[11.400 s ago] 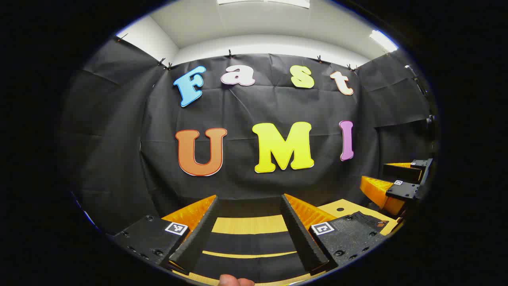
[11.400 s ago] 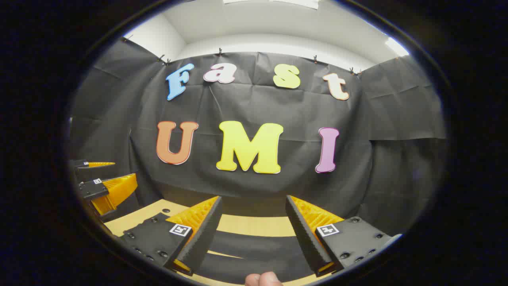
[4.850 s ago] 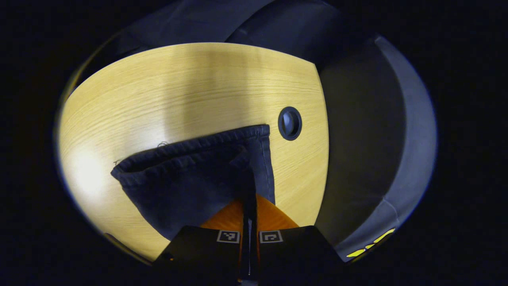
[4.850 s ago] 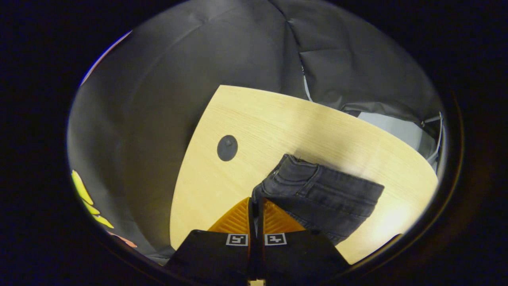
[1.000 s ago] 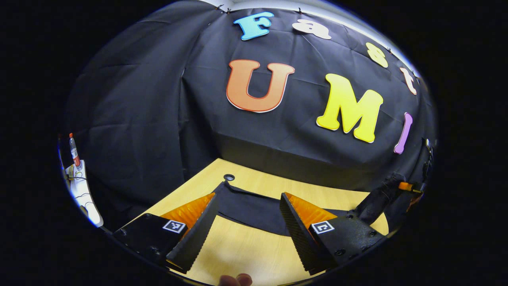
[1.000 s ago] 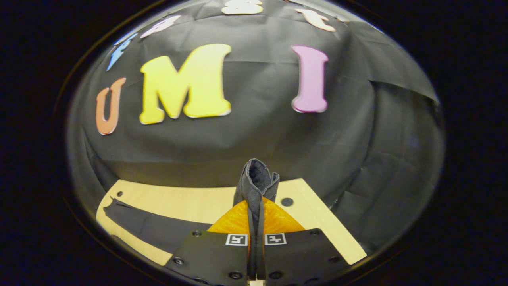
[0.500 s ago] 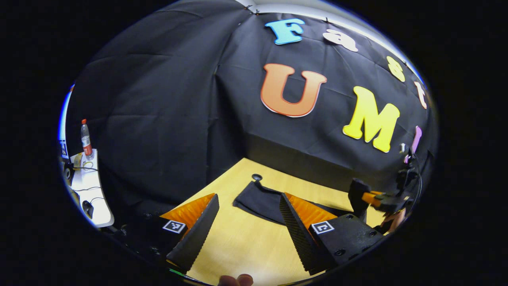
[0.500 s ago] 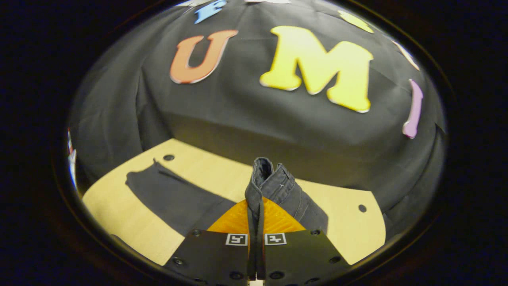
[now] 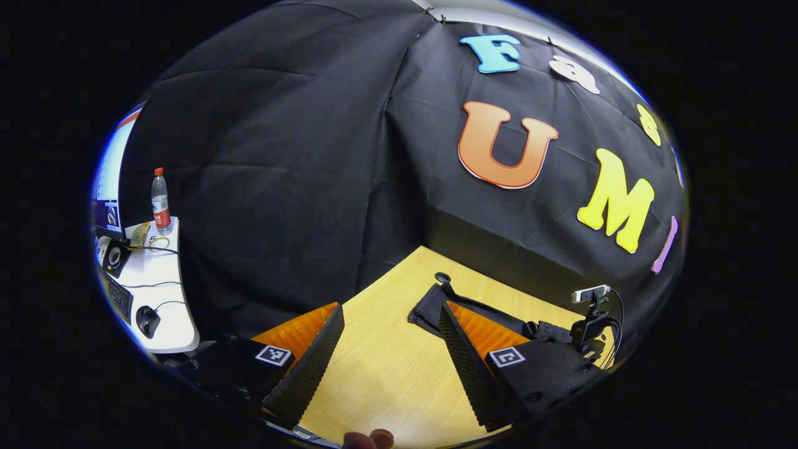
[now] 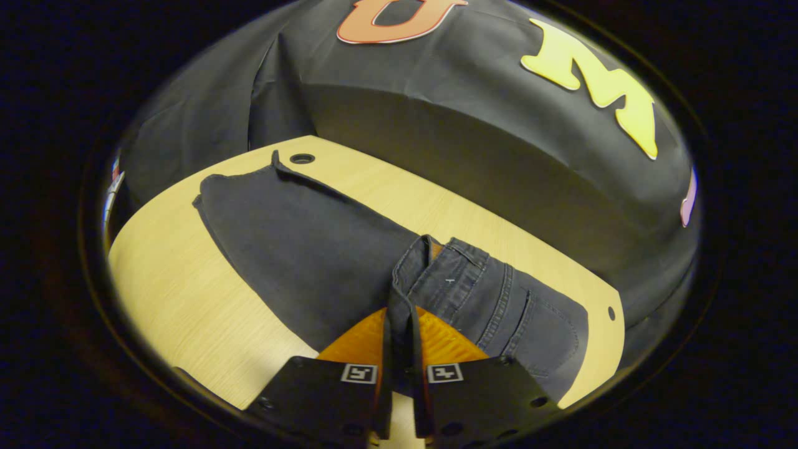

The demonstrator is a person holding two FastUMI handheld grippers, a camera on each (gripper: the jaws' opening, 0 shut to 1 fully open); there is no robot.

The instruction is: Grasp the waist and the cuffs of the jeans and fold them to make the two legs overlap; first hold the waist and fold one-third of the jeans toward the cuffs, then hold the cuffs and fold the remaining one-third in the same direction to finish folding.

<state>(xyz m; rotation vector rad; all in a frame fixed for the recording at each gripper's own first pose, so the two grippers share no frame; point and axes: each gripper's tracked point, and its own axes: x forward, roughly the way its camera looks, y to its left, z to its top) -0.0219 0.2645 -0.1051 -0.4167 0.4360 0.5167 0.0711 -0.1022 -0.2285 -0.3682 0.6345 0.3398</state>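
Dark grey jeans (image 10: 299, 249) lie on the wooden table (image 10: 181, 299), legs overlapped and running to the far left, where the cuffs (image 10: 215, 187) end near a grommet hole (image 10: 302, 158). My right gripper (image 10: 399, 318) is shut on the waistband (image 10: 430, 262), with the waist part (image 10: 517, 312) folded over onto the legs and held low. In the left gripper view my left gripper (image 9: 389, 312) stands open over bare table (image 9: 386, 374) with nothing between its fingers (image 9: 305, 368). The cuff end of the jeans (image 9: 427, 308) lies just beyond its right fingertip.
A small camera on a stand (image 9: 589, 296) sits at the table's right end. Outside the booth on the left, a white side desk (image 9: 149, 293) holds a bottle (image 9: 160, 202), a mouse and a keyboard. A second grommet hole (image 10: 611, 313) marks the table's right end.
My right gripper has carried the waist over and down toward the cuffs, so it now lies on the legs. My open left gripper has swung left, away from the jeans.
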